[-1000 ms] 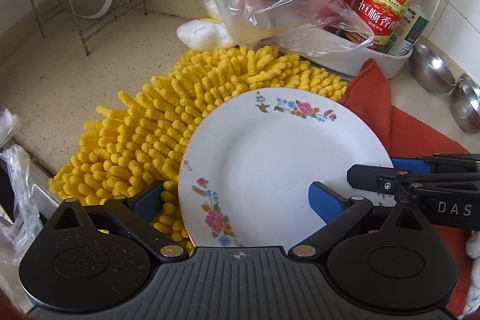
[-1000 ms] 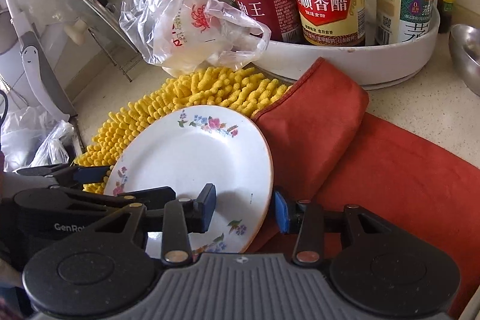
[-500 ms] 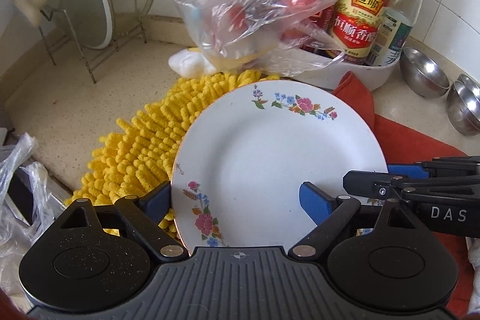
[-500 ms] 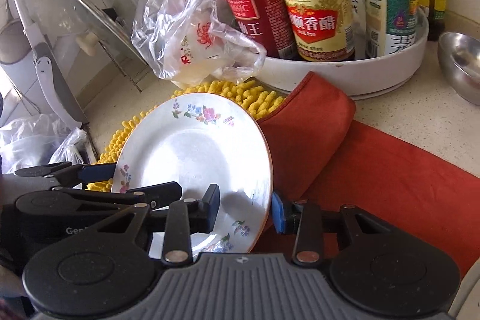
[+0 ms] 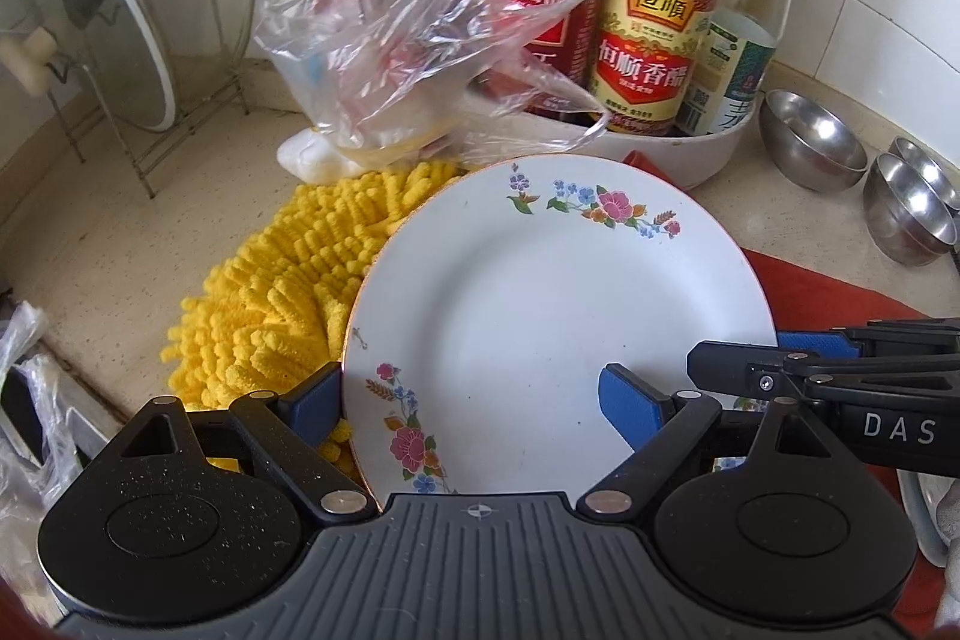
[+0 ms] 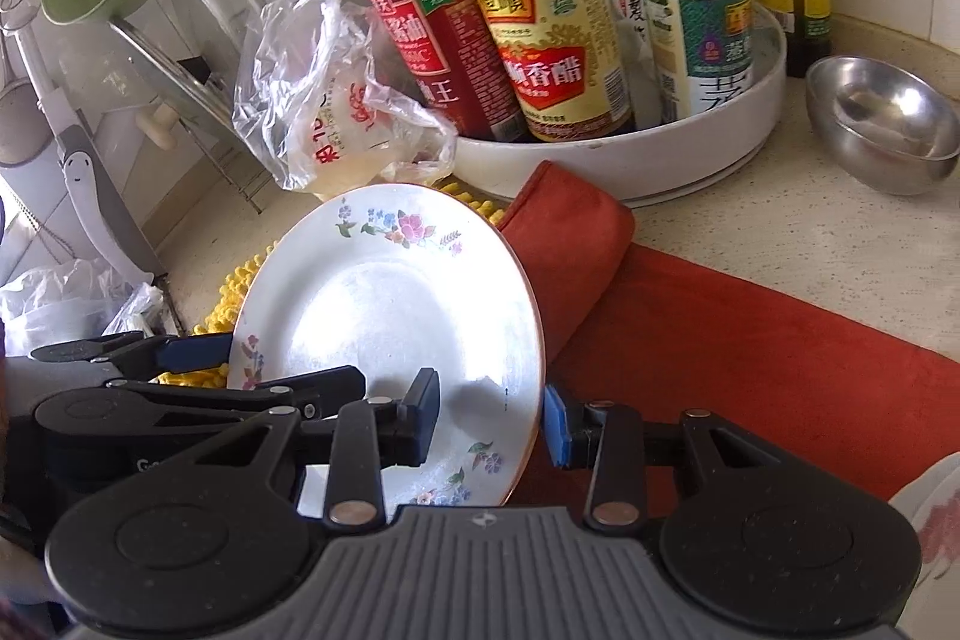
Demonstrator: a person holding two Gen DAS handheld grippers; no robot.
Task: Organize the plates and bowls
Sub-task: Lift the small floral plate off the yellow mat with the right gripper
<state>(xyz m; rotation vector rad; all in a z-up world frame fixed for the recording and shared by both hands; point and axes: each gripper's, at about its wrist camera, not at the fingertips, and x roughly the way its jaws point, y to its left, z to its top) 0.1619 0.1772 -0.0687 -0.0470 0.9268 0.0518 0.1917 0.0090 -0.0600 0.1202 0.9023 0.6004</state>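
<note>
Two grippers are on one plate [image 5: 540,316] here, and it's up off the worktop [image 5: 120,232], tilted with its face towards the cameras and its far rim highest. It's round, so no real long axis, just glossy white ceramic with a thin orange edge line and flower sprigs on the rim. The left gripper [image 5: 468,400] straddles the left rim, one blue pad behind the edge and the other on the face. Its fingers [image 5: 627,400] have just been closing with the plate between them and now sit clamped on it, fairly wide. The right gripper [image 6: 489,424] pinches the right rim, one pad on the face and one behind, at a much narrower gap. I can't tell if the plate's near edge clears everything below, since the gripper bodies hide it. Room is tight at the back: a crinkly clear plastic bag [image 5: 408,40] and a white round tray [image 6: 660,148] of glass sauce bottles sit just beyond the far rim. Under and left is a shaggy yellow chenille mat [image 5: 282,292], and to the right a flat red cloth [image 6: 750,340] with a folded lump. Steel bowls [image 5: 810,148] are further right, well apart, and bare speckled worktop opens up on the left towards a glass lid [image 5: 90,10] in a wire rack.
</note>
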